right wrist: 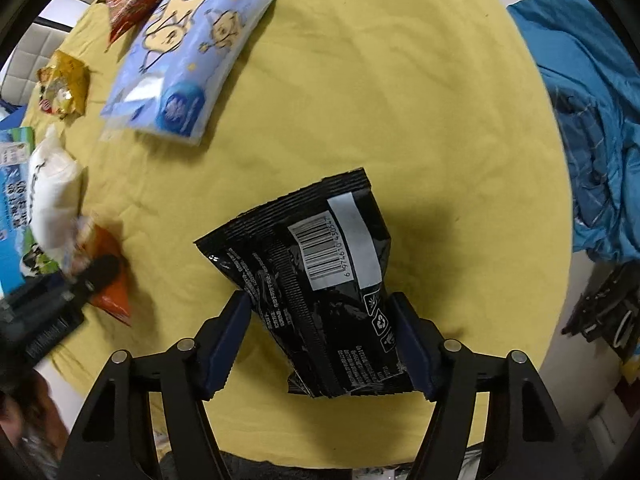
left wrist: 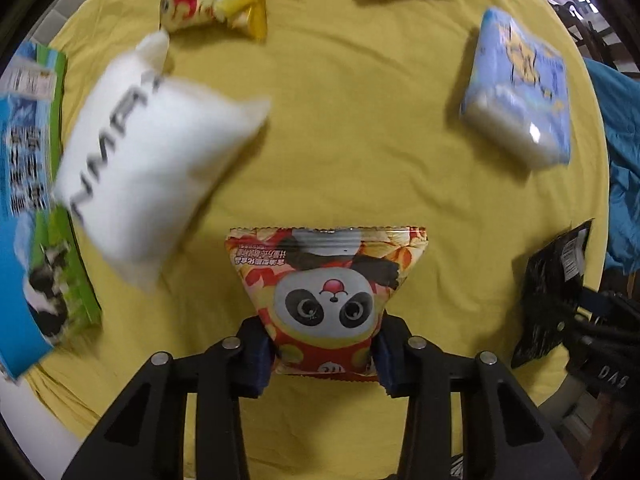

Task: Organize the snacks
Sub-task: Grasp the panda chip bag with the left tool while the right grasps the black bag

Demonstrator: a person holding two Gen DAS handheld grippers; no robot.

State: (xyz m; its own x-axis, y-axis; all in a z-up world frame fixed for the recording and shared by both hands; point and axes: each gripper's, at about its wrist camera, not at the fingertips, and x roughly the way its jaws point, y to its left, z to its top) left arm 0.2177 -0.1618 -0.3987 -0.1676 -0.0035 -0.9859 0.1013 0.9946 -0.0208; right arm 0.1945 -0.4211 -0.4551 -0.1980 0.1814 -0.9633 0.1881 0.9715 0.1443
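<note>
Left gripper had clenched on the panda bag's bottom end, long axis running away along the cloth, while the right gripper straddled the black bag, pads not yet pressing.

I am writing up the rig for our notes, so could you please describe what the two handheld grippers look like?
Both the left gripper and the right gripper are matte black, with angular linkage arms that have triangular cut-outs and round silver pivot pins. Each finger ends in a dark blue pad. No cables or sleeves show.
</note>
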